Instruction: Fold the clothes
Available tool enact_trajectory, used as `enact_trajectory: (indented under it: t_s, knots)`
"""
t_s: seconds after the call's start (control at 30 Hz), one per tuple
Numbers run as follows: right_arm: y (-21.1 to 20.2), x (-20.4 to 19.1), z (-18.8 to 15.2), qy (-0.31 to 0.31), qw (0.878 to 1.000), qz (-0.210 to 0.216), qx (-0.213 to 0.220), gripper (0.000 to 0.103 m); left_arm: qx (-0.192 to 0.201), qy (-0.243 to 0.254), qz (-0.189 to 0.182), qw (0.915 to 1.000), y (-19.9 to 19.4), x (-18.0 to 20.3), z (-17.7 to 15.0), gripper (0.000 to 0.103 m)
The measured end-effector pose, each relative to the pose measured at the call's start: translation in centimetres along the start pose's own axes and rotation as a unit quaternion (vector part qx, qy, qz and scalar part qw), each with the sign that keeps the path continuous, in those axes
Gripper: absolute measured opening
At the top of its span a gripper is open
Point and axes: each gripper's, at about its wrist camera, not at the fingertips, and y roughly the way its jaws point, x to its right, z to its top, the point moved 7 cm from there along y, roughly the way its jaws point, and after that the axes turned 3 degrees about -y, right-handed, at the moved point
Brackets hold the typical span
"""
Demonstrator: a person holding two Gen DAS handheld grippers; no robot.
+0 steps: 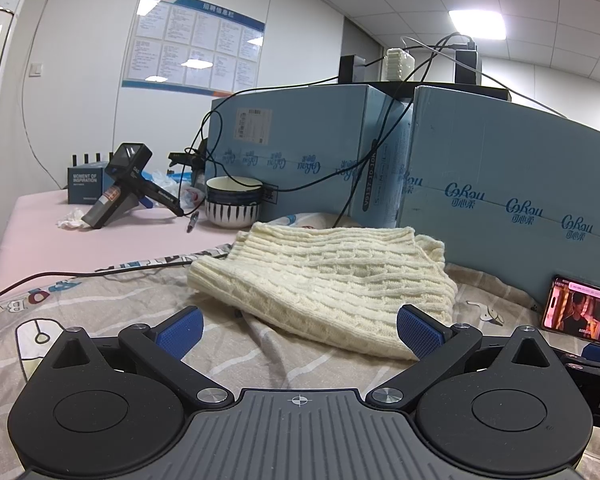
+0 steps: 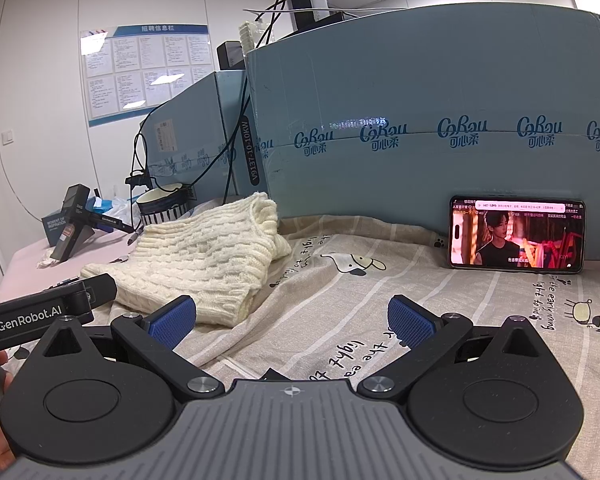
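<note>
Sweater [image 1: 332, 280] lies folded on the sheet [image 1: 260, 360], just ahead of the left gripper [image 1: 299, 330], whose jaws are spread and empty. Right gripper [image 2: 292, 322] jaws likewise released, sweater ahead-left.

Folded cream sweater [image 2: 204, 256] on printed sheet [image 2: 340, 300], wide-open right tool [image 2: 292, 322] just beside it.

Sweater [image 1: 324, 280] lies on the bedsheet [image 1: 140, 304]; bowl [image 1: 233, 201] behind it; phone [image 2: 517, 237] right, against the boxes [image 2: 440, 120].
</note>
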Motion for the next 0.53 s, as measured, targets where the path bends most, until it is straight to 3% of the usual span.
enact_trajectory:
  t_s: [0.53]
  knots:
    - [0.02,0.05,0.0,0.0,1.0,0.0,0.0,0.103,0.003,-0.001,0.001,1.0,-0.08,0.05,-0.06,0.103]
